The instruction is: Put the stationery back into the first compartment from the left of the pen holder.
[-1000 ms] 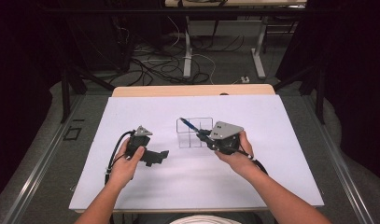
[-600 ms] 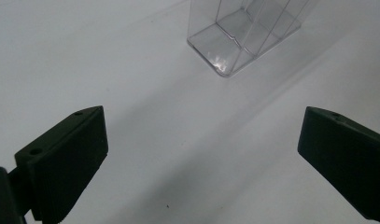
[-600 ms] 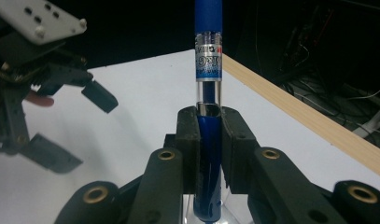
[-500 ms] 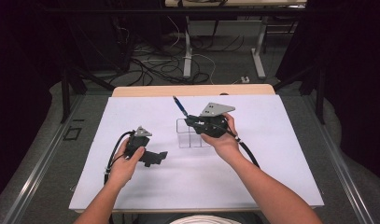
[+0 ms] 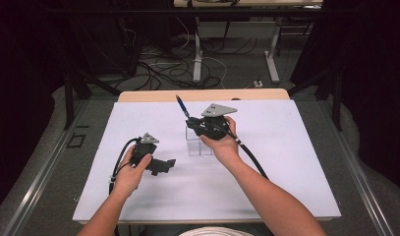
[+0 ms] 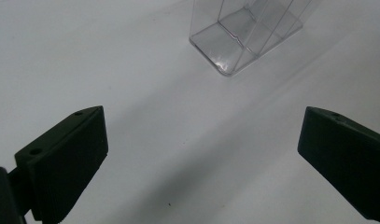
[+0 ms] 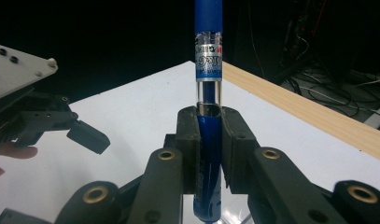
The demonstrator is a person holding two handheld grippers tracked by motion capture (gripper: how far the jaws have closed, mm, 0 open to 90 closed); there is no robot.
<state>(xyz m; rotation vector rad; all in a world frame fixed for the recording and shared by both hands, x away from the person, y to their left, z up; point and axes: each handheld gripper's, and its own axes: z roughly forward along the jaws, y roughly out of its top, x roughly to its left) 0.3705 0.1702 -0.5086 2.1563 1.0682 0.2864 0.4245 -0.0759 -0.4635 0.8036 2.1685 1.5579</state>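
While the right gripper (image 5: 190, 123) sits just above centre in the high view, lifted over the clear plastic organizer (image 5: 200, 142), its 2 jaws are pressed tight against a blue pen (image 5: 182, 106) that slants toward the upper left of the frame. In the right gripper view the pen (image 7: 208, 116) stands upright in the middle of the frame, pinched between the black pads (image 7: 188, 144), its clear barrel section and printed label above them. The left gripper (image 5: 164, 166) lies left of centre on the white table sheet (image 5: 266, 187), held by the left hand (image 5: 131, 172). In the left gripper view its jaws stand wide apart at the lower corners with nothing between them, and the organizer (image 6: 246, 35) rests on the sheet at the top of the frame, well apart from them
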